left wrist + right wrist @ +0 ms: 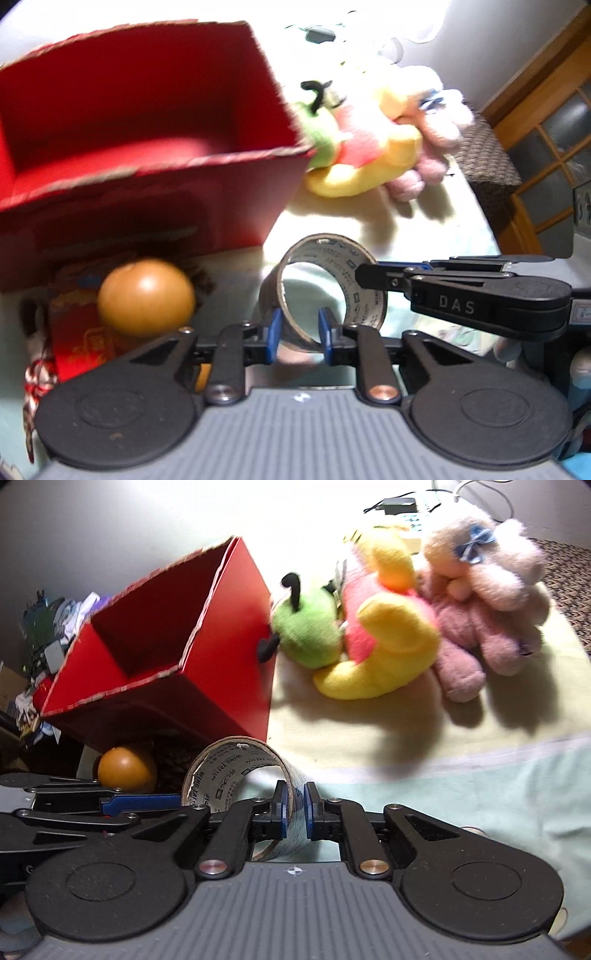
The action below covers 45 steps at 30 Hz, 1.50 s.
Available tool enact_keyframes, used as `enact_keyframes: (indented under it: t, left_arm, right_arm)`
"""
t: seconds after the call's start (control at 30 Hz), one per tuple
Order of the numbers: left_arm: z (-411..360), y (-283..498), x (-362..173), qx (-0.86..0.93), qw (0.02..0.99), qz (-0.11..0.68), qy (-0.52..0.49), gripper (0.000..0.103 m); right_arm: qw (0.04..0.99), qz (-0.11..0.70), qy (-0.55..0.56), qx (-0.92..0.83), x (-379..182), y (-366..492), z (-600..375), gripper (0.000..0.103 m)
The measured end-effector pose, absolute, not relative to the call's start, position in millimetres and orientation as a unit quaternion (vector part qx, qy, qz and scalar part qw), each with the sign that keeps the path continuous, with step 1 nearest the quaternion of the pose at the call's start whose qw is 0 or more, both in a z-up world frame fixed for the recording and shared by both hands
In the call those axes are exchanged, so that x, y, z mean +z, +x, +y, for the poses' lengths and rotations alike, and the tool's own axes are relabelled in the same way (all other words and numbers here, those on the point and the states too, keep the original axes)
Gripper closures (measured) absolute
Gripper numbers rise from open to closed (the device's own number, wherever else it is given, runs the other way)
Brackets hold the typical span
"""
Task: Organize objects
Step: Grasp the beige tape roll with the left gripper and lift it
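A grey printed tape roll stands on edge on the pale cloth, right in front of both grippers. My left gripper is shut on the roll's near rim, blue pads on either side. My right gripper is shut on the roll's wall, one pad inside the ring and one outside. The right gripper's fingers reach in from the right in the left wrist view. The left gripper's fingers come from the left in the right wrist view. An open red cardboard box stands behind, empty as far as I see.
An orange ball lies before the box on a red packet. Plush toys lie right of the box: green and yellow ones and a pink bear. Clutter sits far left, a charger with cables behind.
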State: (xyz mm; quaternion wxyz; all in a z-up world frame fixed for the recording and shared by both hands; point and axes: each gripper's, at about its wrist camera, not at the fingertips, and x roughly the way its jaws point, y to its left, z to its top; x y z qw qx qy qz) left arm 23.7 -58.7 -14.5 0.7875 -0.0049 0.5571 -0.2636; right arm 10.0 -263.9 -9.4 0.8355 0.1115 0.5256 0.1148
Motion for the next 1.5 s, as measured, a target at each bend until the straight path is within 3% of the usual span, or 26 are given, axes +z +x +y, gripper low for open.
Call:
enact_keyframes:
  t: [0.3, 0.5, 0.6, 0.8, 0.87, 0.9, 1.0, 1.3, 1.5]
  left_arm:
    - [-71.9, 30.4, 45.0, -0.315, 0.817, 0.482, 0.014, 0.085]
    - [-54.4, 49.3, 87.5, -0.331, 0.838, 0.434, 0.008, 0.087]
    - [-43.0, 55.9, 102.4, -0.335, 0.847, 0.412, -0.002, 0.088]
    - [-25.4, 64.2, 108.8, -0.326, 0.863, 0.385, -0.018, 0.09]
    - [-19.8, 68.7, 95.8, -0.32, 0.857, 0.404, -0.024, 0.09]
    - [-15.5, 65.0, 90.3, -0.327, 0.85, 0.412, -0.03, 0.09]
    - [-7.3, 45.6, 77.8, -0.334, 0.85, 0.406, -0.022, 0.09]
    - [-58.6, 35.4, 42.2, -0.369, 0.81, 0.456, -0.01, 0.09]
    - [-111.7, 30.8, 19.2, -0.35, 0.798, 0.491, 0.008, 0.082]
  right_arm:
    - [0.882, 0.443, 0.114, 0.112, 54.2, 14.9, -266.5, 0.093]
    - [0.909, 0.372, 0.109, 0.155, 93.6, 37.0, -243.0, 0.087]
    - [0.912, 0.352, 0.104, 0.184, 106.0, 42.4, -223.2, 0.103]
    - [0.932, 0.309, 0.053, 0.183, 99.6, 59.0, -196.9, 0.103]
    - [0.936, 0.306, 0.085, 0.153, 86.9, 53.5, -224.6, 0.103]
    - [0.933, 0.308, 0.114, 0.147, 78.8, 48.2, -244.4, 0.102]
    - [0.926, 0.321, 0.185, 0.074, 45.9, 32.0, -305.4, 0.083]
    - [0.891, 0.41, 0.193, 0.034, 0.8, 14.7, -334.9, 0.077]
    - [0.883, 0.44, 0.153, 0.05, -14.1, 11.4, -342.6, 0.07]
